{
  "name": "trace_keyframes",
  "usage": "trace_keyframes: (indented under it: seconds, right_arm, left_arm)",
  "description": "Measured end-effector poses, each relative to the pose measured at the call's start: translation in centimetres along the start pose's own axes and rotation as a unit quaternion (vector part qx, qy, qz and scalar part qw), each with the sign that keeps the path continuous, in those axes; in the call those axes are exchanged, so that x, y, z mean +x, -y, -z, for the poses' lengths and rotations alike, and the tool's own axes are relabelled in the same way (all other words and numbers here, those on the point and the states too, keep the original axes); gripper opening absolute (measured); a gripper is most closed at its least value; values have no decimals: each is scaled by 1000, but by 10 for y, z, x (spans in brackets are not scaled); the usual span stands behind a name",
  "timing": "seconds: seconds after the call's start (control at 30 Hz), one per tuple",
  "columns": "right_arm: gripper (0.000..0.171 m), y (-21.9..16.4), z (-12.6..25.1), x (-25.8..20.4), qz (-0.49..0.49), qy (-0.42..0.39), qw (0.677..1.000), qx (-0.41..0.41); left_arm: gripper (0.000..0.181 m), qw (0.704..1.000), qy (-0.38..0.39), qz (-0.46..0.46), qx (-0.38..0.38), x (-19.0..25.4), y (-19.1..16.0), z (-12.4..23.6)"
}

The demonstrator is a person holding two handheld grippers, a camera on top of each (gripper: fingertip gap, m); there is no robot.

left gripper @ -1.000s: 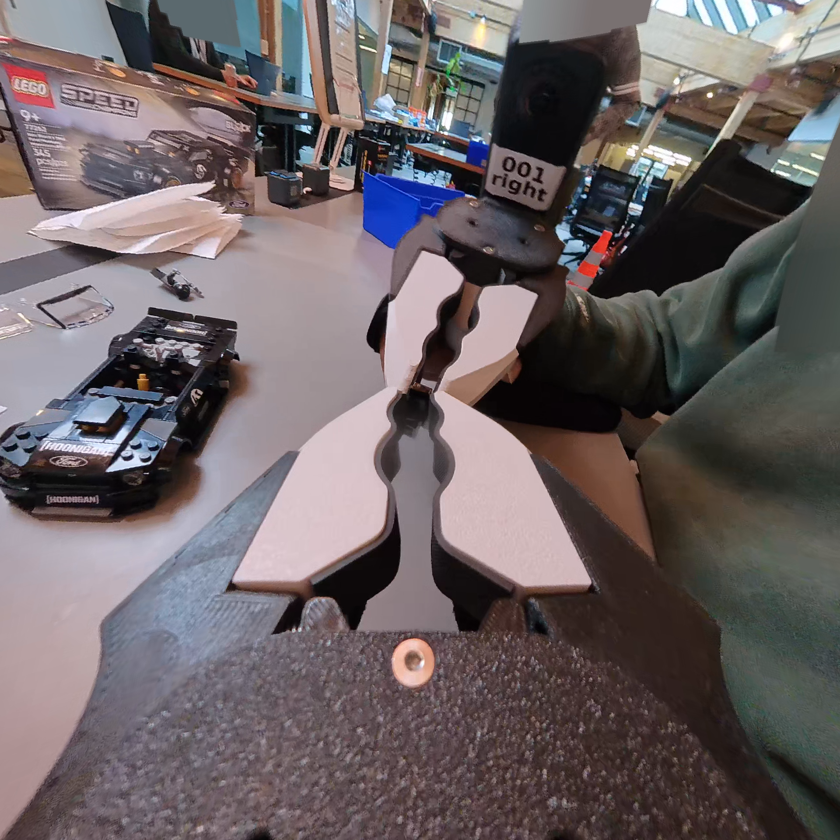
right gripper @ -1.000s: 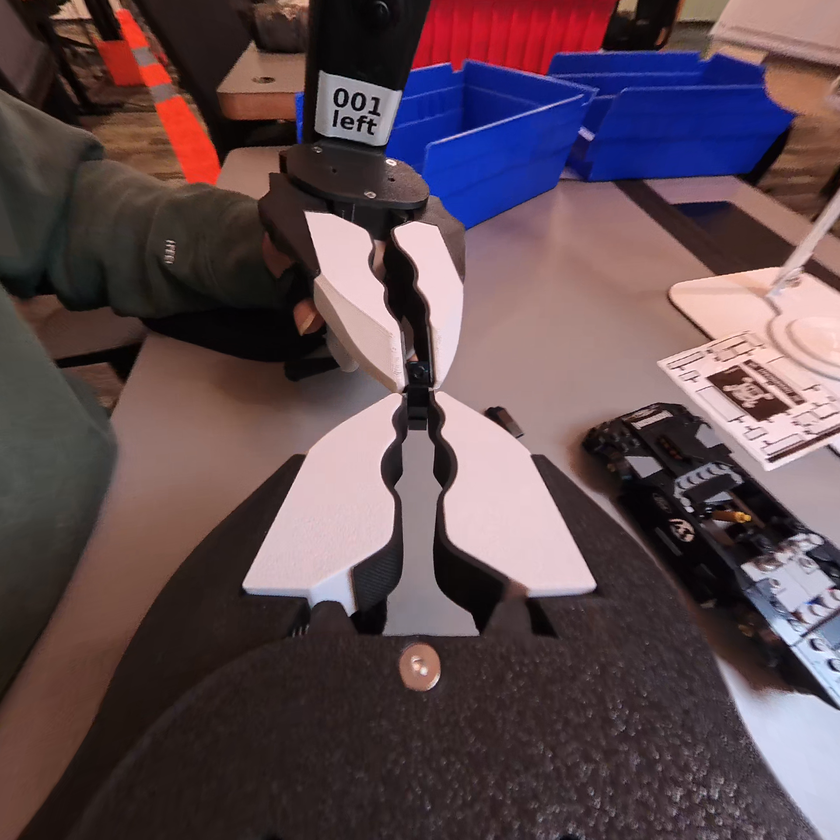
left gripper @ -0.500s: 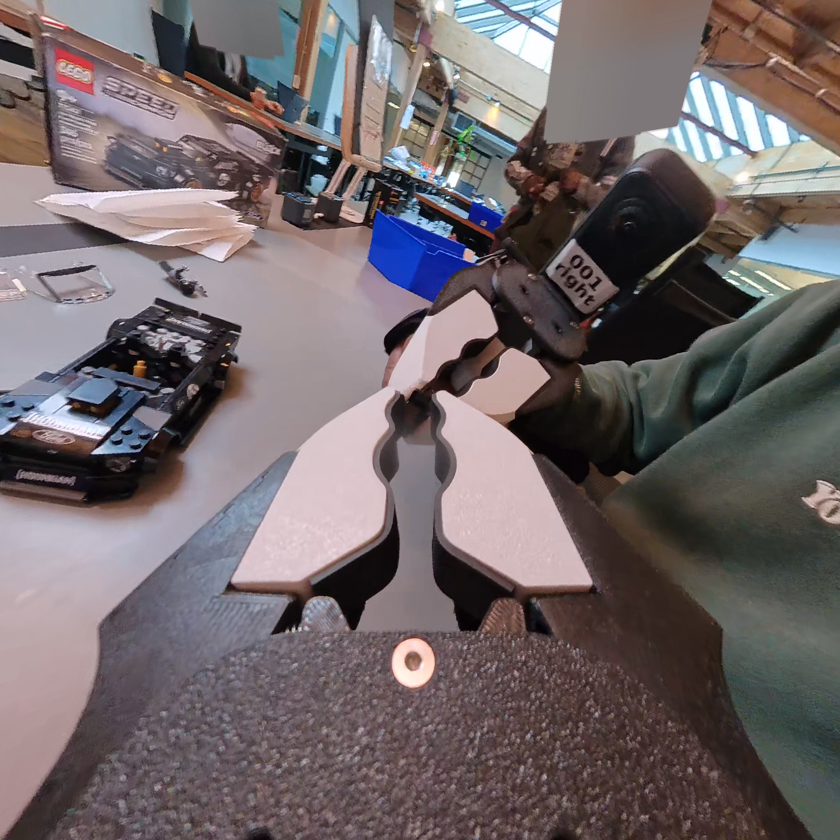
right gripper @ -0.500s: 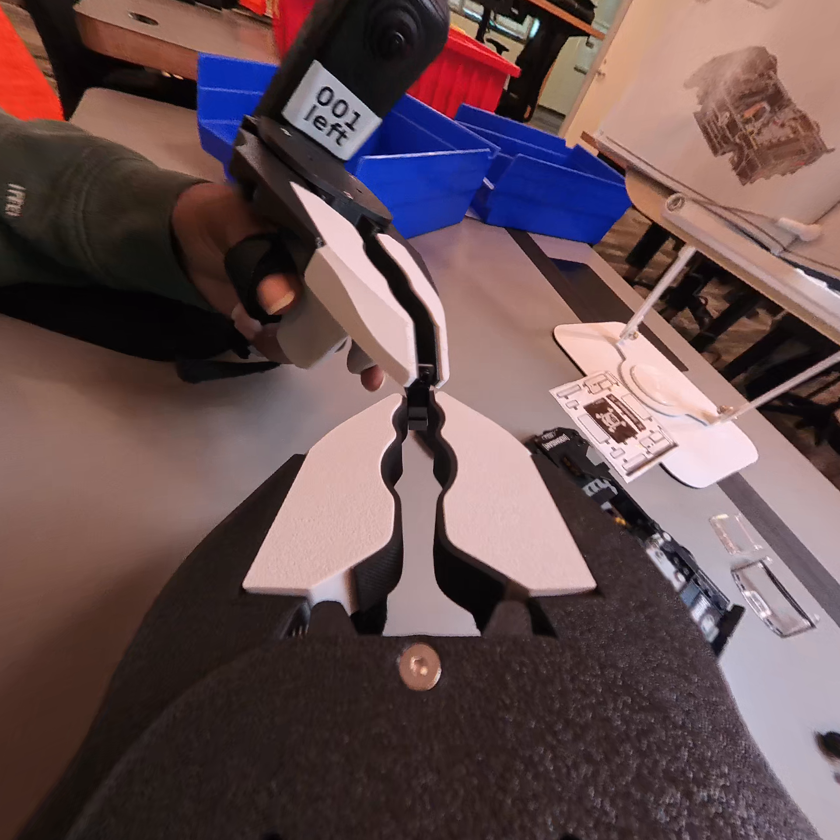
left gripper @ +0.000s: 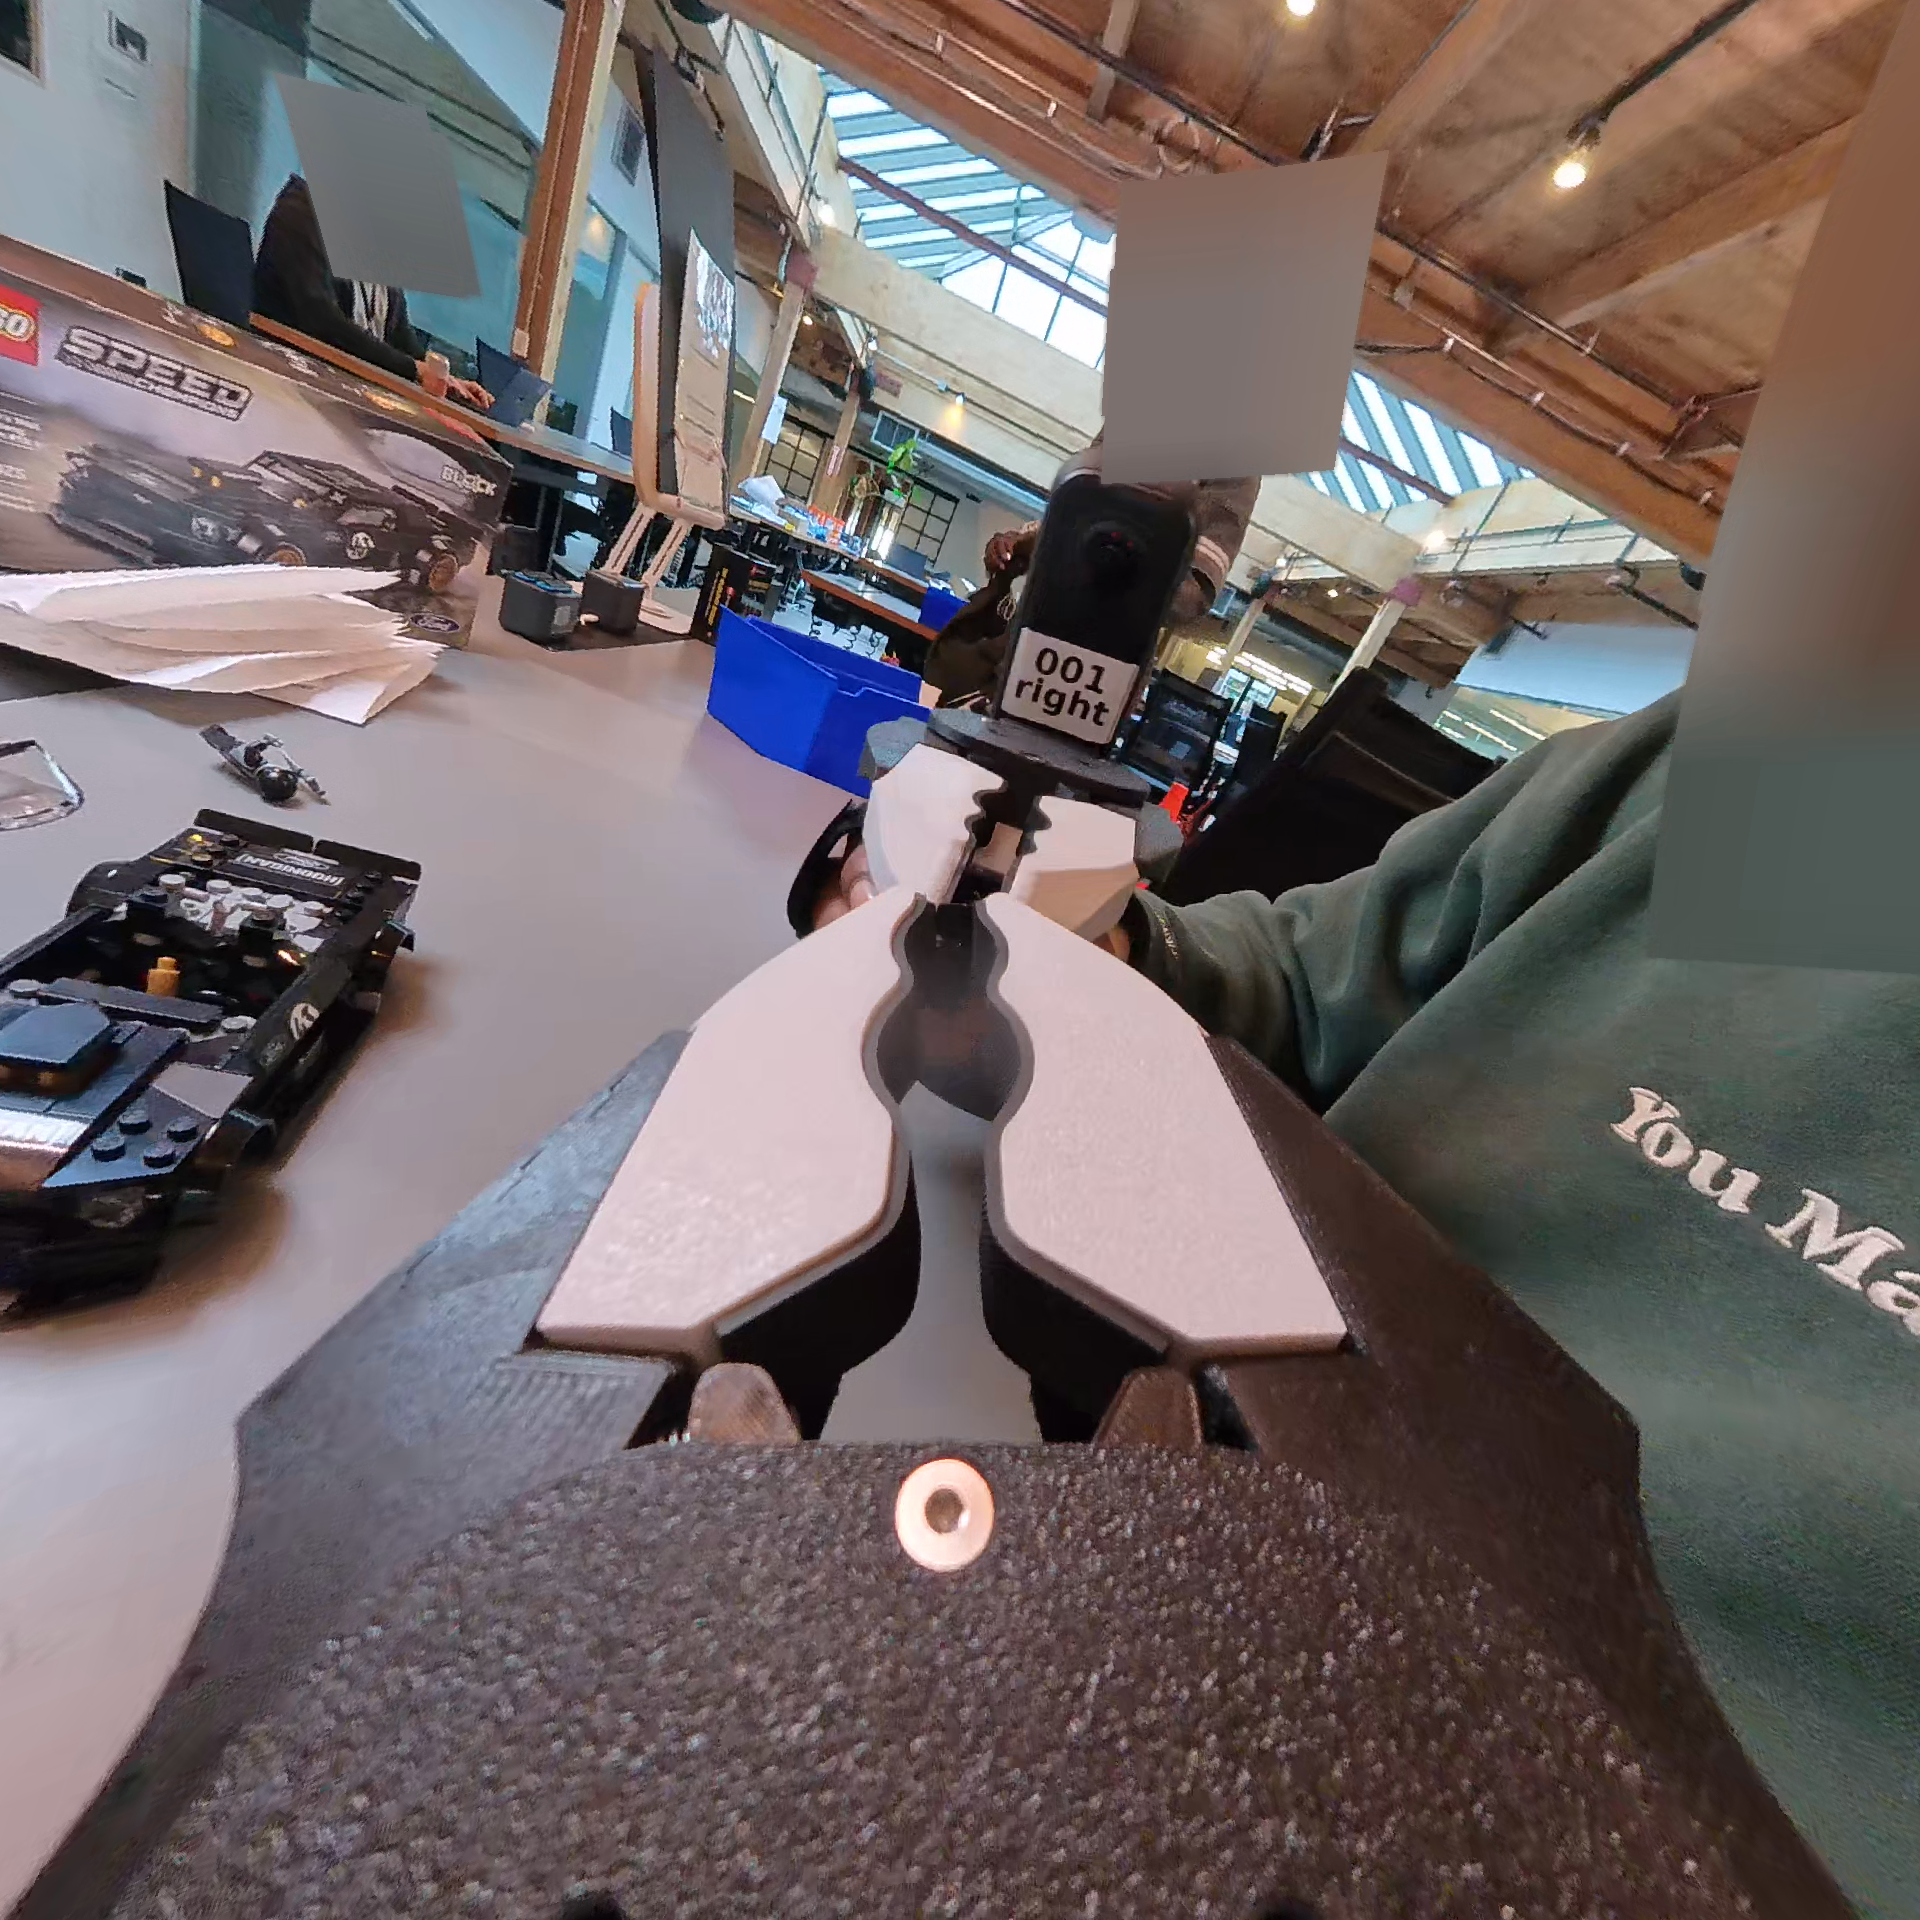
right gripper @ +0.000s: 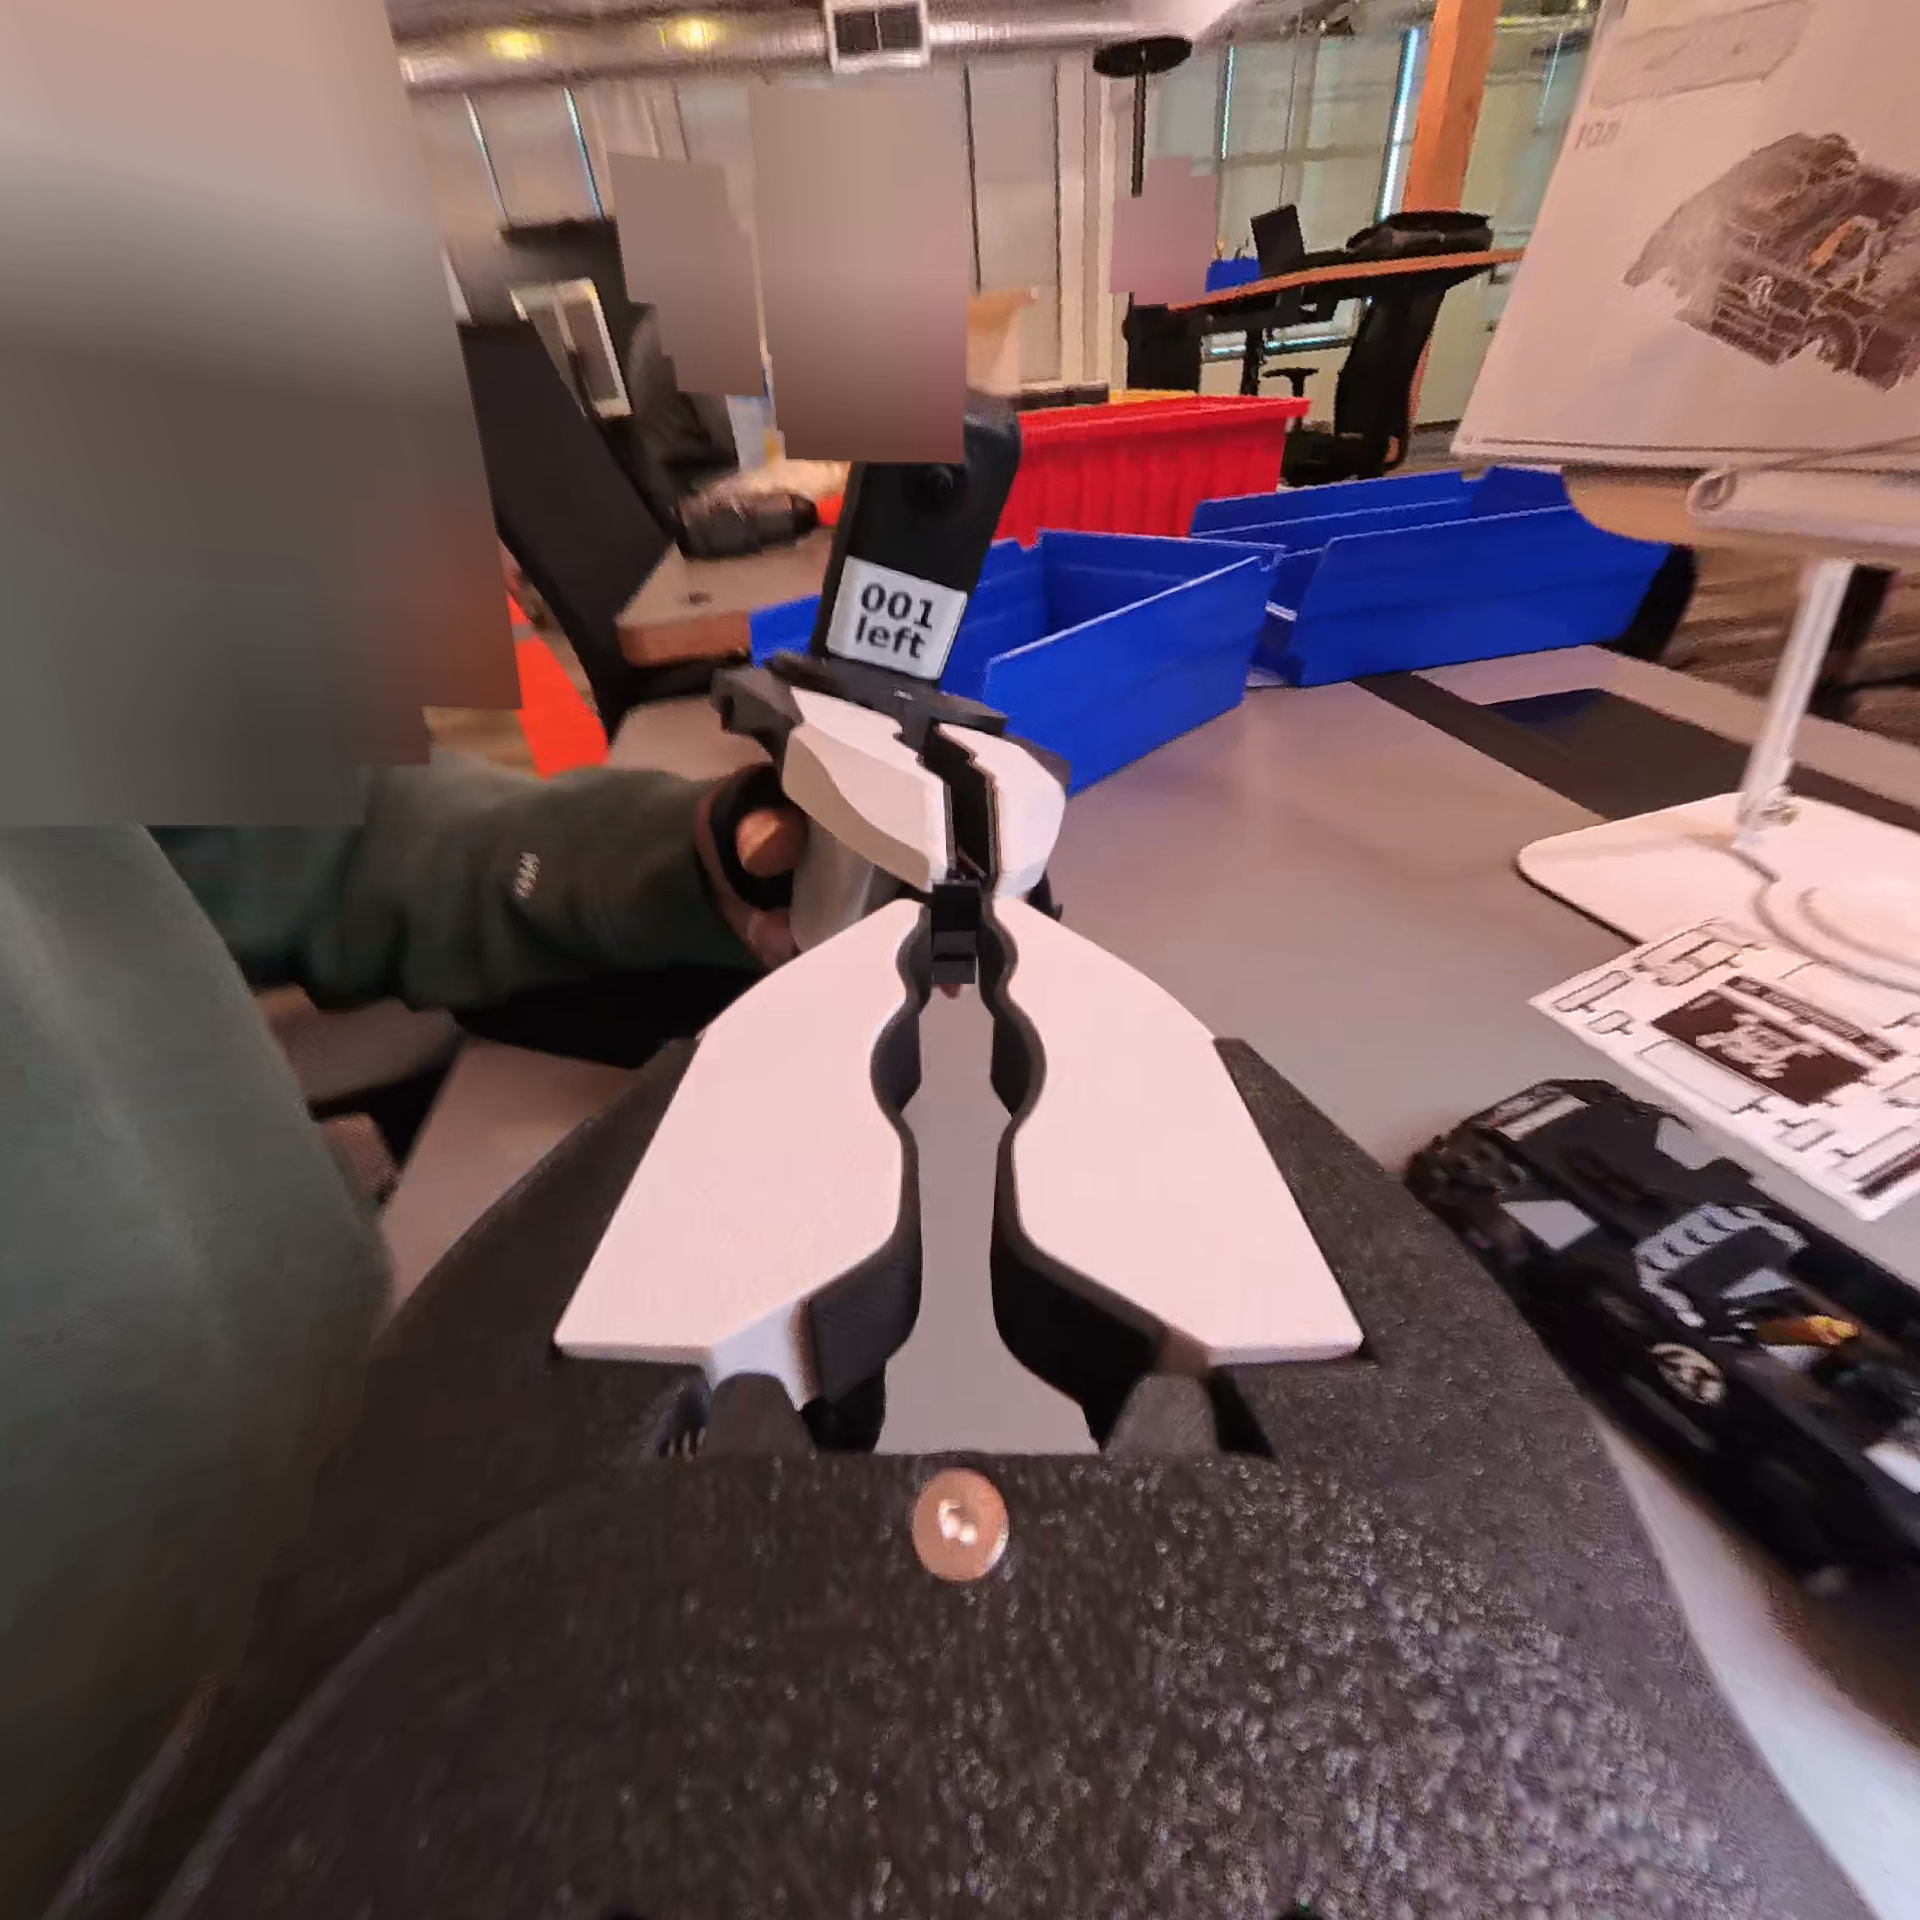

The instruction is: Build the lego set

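My left gripper (left gripper: 951, 920) and my right gripper (right gripper: 954, 920) meet tip to tip above the grey table (left gripper: 582, 831). Both are shut on a small black Lego piece (right gripper: 954, 940), which also shows in the left wrist view (left gripper: 948, 935). I cannot tell whether it is one piece or two pressed together. The right gripper (left gripper: 987, 862) faces the left wrist view; the left gripper (right gripper: 966, 831) faces the right wrist view. The part-built black Lego car (left gripper: 187, 997) lies on the table beside them and also shows in the right wrist view (right gripper: 1683, 1299).
The Lego box (left gripper: 239, 468), white paper bags (left gripper: 208, 644), a small loose black part (left gripper: 265, 774) and a clear piece (left gripper: 31, 790) lie beyond the car. A sticker sheet (right gripper: 1766, 1049), the instruction stand (right gripper: 1766, 862), blue bins (right gripper: 1143, 644) and a person's green sleeve (left gripper: 1403, 987) are near. Only a small space, under 4 cm, lies between the two pairs of fingers.
Both grippers stayed shut, tip to tip on the small black piece. They rolled and tilted together, so both views swung; now they point more level, facing each other straight on.
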State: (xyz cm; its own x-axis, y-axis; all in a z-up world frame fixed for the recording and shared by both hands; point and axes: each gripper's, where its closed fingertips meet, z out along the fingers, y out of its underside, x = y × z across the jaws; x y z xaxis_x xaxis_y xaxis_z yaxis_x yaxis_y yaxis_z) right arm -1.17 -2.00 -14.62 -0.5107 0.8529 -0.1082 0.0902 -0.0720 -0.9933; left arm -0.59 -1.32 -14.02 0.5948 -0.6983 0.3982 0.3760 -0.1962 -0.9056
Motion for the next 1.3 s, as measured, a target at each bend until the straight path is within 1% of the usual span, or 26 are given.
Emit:
trace_keyframes:
  seconds: [0.13,0.27,0.33,0.37,0.43,0.5,0.57,0.67,0.8,0.87,1.0,1.07,1.1,1.17,1.2,1.23,1.3]
  right_arm:
    - [8,2,0,3,-45,10,999,13]
    - [8,-1,1,6,-43,5,999,1]
    - [8,-9,0,10,-29,-9,999,-28]
    - [8,-18,-1,13,-19,-18,998,-60]
    - [8,-49,-1,19,-7,-35,986,-162]
    - [8,-86,2,23,-4,-48,961,-273]
    - [8,-112,7,22,11,-50,936,-349]
    - [8,-129,13,20,37,-50,908,-415]
    - [8,-137,16,20,49,-48,887,-457]
    - [9,-138,15,20,47,-45,886,-459]
    - [16,-136,15,20,41,-40,892,-449]
    - [23,-126,13,24,36,-47,906,-419]
    - [25,-112,10,27,35,-57,923,-379]
    - [25,-70,0,32,18,-76,961,-264]
    - [25,-48,-3,35,5,-87,975,-205]
    - [25,-31,-5,38,-7,-101,983,-155]
    - [24,-15,-7,43,-15,-130,986,-105]
  left_arm:
    - [7,1000,5,-10,6,0,1,-1]
    - [7,1000,16,-22,7,-2,2,1]
    - [7,1000,23,-9,18,-6,6,3]
    - [7,999,27,4,29,-9,9,5]
    - [6,997,33,39,51,-14,14,8]
    - [6,993,46,82,76,-23,16,10]
    - [6,987,53,124,91,-30,14,9]
    - [6,980,54,159,101,-35,11,7]
    - [6,977,61,176,104,-39,7,6]
    - [6,974,62,186,111,-41,7,6]
    - [6,970,64,200,124,-44,8,10]
    - [6,967,60,207,136,-44,11,12]
    - [6,965,57,212,145,-44,13,13]
    - [6,958,41,226,169,-42,18,15]
    - [6,954,32,237,183,-41,21,16]
    - [6,948,23,248,197,-41,24,16]
    - [6,936,11,267,228,-40,30,17]
